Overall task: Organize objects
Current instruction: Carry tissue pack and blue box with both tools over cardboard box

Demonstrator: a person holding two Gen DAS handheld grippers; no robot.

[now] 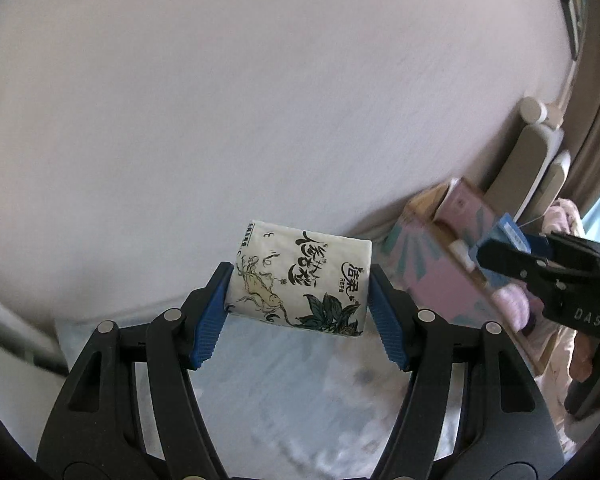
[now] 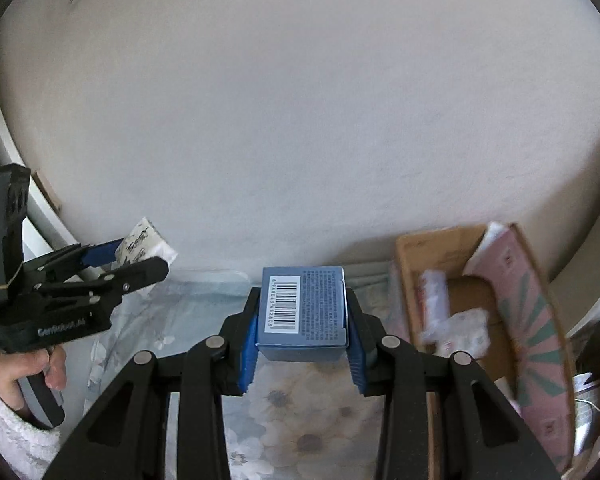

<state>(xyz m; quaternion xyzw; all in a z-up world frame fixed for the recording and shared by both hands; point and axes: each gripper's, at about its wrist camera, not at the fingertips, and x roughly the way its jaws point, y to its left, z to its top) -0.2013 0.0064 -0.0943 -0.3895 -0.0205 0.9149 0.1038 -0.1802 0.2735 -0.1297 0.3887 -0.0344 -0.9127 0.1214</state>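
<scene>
The left gripper (image 1: pixel 300 300) clamps a tissue pack (image 1: pixel 300 280) between its blue pads, held in the air before a pale wall (image 1: pixel 260 100). The right gripper (image 2: pixel 302 320) is clenched on a blue box (image 2: pixel 303 312), barcode up, above a floral cloth (image 2: pixel 300 420). A cardboard box (image 2: pixel 480 300) of items sits at the cloth's right edge.

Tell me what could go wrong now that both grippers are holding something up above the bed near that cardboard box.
1. The left gripper pinches the soft tissue pack only at its ends; it could sag or slip out.
2. The right gripper grips the blue box by its rear part, so the box might tip forward.
3. The cardboard box already holds items and its pink flap stands up; a drop could catch the flap or land outside.
</scene>
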